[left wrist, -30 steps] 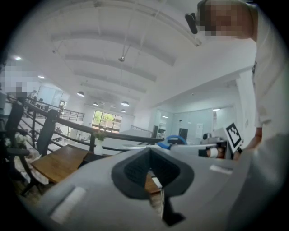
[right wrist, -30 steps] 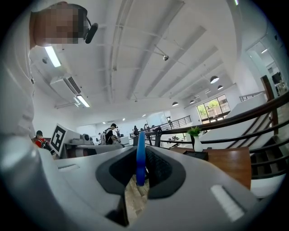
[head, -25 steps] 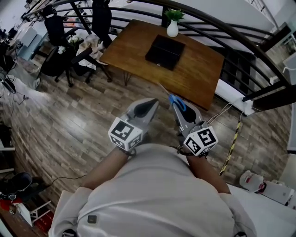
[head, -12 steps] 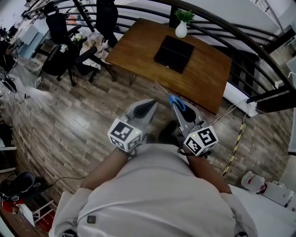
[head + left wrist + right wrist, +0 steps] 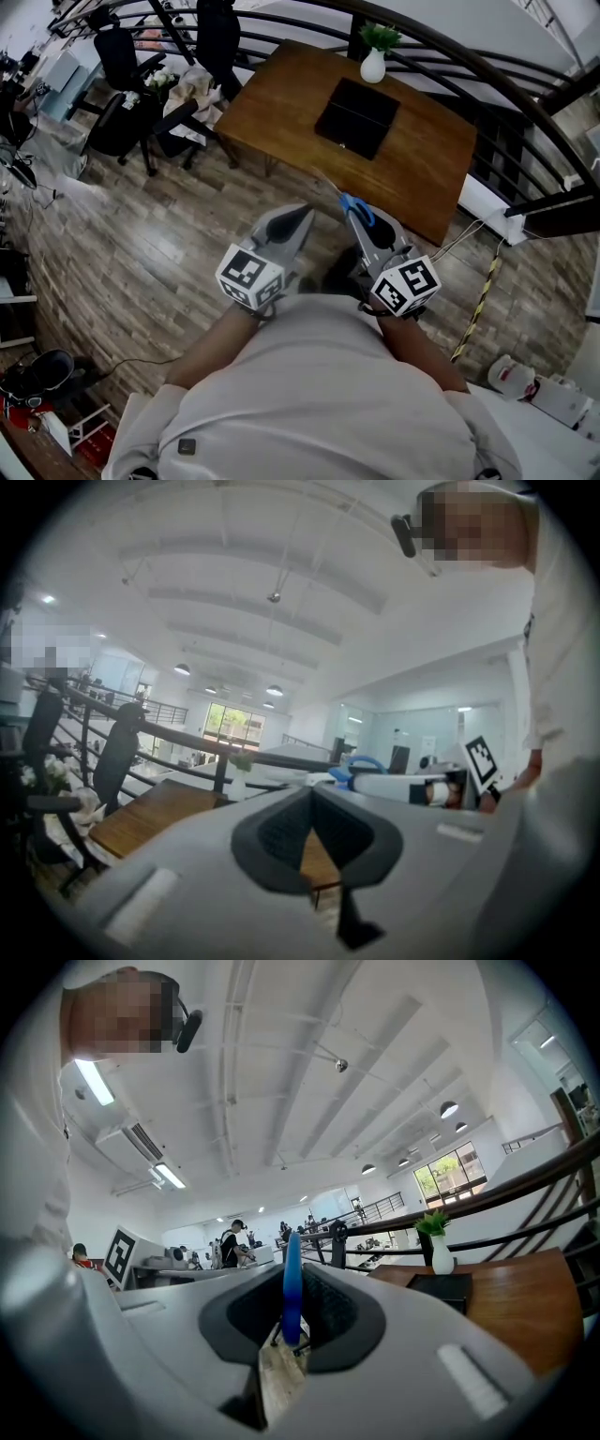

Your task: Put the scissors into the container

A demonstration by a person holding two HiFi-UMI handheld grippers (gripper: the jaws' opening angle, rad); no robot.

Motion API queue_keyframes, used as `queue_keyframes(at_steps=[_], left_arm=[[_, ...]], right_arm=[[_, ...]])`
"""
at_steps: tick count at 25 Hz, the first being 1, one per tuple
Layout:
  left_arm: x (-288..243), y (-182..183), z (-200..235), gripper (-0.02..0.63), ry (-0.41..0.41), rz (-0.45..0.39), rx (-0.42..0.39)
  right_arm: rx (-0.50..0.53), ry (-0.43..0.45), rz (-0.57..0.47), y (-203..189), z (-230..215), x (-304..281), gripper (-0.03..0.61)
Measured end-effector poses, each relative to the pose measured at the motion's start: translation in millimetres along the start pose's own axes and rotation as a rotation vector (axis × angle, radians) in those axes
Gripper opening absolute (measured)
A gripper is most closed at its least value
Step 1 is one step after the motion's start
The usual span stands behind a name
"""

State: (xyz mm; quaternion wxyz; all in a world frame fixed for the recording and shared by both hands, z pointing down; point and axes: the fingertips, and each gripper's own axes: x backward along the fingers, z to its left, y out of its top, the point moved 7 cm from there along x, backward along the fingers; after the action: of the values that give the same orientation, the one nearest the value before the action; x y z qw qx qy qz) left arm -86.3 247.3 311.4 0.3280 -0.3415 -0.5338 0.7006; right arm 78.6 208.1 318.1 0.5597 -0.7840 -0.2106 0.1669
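A: Now, how is the right gripper doing?
B: It is clamping shut on the blue-handled scissors, hanging just short of the wooden table's near edge.
A: And the left gripper?
B: It is sitting closed, gripping nothing. The black container is resting at the table's centre.

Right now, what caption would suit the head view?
Right gripper holding blue-handled scissors, left gripper empty, both facing a wooden table with a black container on it.

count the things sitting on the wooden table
2: a flat black container near the middle of the wooden table, and a white vase with a plant at its far edge. Nothing else shows there.
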Motion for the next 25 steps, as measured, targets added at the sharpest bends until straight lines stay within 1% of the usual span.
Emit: queue_keyframes(at_steps=[8,14,20,23,25], left_arm=[[-54.5,7.8,30.9,0.002,-0.004,0.012,0.001],[-117.1,23.6,49.9,0.002,-0.024,-0.005,-0.008],[-183.5,45.0,56.7,0.002,-0.051,-0.035,-0.017],[-209.4,45.8,59.2,0.002,-0.056,-0.050,-0.008],[-223.7,44.4,59.0,0.002,-0.074,-0.042,-0.001]], right_arm=[[-0.007,-0.003,0.001,14.4,-56.8,-31.2,0.057],[0.008,-0.009,0.001,37.7,-111.6,-48.2,0.057],[0.023,-0.032,-0.010,71.6,-167.1,-49.3,0.057],[0.034,-0.043,-0.008,76.7,-191.1,-46.7,0.057],[0.023,-0.058,-0.002,77.7,-202.8,-46.4,0.057]])
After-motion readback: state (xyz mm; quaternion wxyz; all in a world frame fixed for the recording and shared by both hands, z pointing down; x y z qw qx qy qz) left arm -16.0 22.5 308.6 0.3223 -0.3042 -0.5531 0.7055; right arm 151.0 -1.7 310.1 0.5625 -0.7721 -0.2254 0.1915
